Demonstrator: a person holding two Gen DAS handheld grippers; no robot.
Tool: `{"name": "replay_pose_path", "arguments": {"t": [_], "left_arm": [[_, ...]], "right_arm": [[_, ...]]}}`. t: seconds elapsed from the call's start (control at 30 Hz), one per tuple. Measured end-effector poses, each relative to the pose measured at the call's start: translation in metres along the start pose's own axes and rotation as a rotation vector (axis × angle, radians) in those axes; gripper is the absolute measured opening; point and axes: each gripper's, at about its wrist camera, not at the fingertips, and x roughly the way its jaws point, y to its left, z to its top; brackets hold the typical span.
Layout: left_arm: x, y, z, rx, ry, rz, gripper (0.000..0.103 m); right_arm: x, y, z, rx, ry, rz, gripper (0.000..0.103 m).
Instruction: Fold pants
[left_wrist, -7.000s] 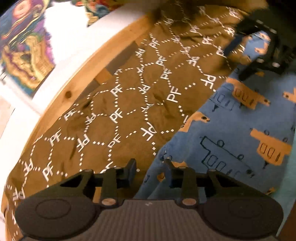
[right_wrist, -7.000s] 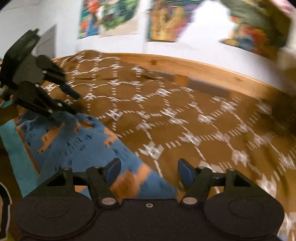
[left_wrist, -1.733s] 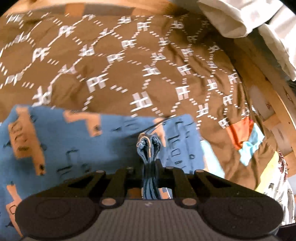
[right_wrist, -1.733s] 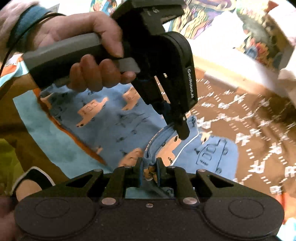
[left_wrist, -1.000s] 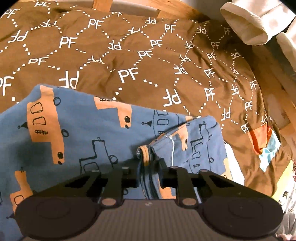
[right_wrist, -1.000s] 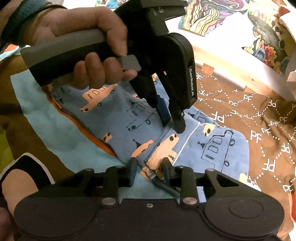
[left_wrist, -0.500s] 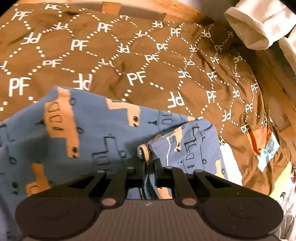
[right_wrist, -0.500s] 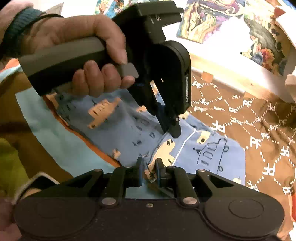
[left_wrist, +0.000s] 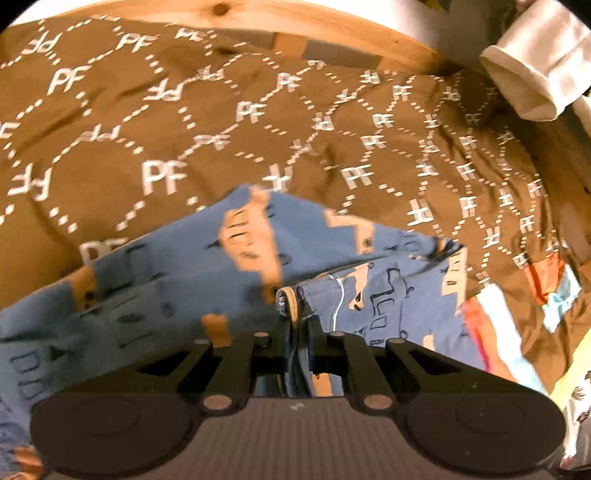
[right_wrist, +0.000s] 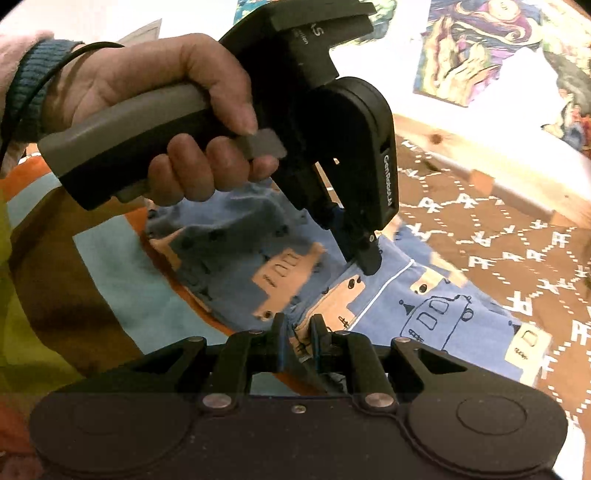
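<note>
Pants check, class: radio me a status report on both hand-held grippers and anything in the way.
Left hand-held gripper shut on pants edge. Right hand-held gripper shut on same edge. Pants partly lifted over brown bedspread. Nothing in the way.

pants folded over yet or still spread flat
Partly folded: one layer of the pants lies over another, and both tools pinch a bunched edge.

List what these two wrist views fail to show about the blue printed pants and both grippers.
- Blue vehicle-print pants: left wrist view blurs the far edge; the frame cuts off the lower-left part.
- Left gripper: the bunched hem hides its pads.
- Right gripper: fabric covers its pad faces; layers gripped unclear.
- Pants in right wrist view: the hand and left gripper body hide the middle.
</note>
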Motion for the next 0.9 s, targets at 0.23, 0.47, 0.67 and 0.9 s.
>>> {"name": "replay_pose_path", "arguments": {"t": [0.23,0.47,0.67,0.9], "left_arm": [[0.009,0.018,-0.011,-0.012,0.002,0.01,0.021],[-0.009,0.024,-0.026,0.016,-0.042,0.034,0.045],[-0.017,-0.001,-0.045,0.104,-0.18,0.087,0.054],[0.013,-0.014,-0.046,0.123,-0.186,0.342,0.068]], "right_arm": [[0.02,0.014,-0.003,-0.025,0.042,0.044,0.017],[-0.02,-0.029,-0.016,-0.066,0.026,-0.027,0.047],[-0.013,-0.107,-0.013,-0.027,0.03,-0.236,0.055],[0.037,-0.135,-0.022,-0.045,0.121,-0.281,0.055]]}}
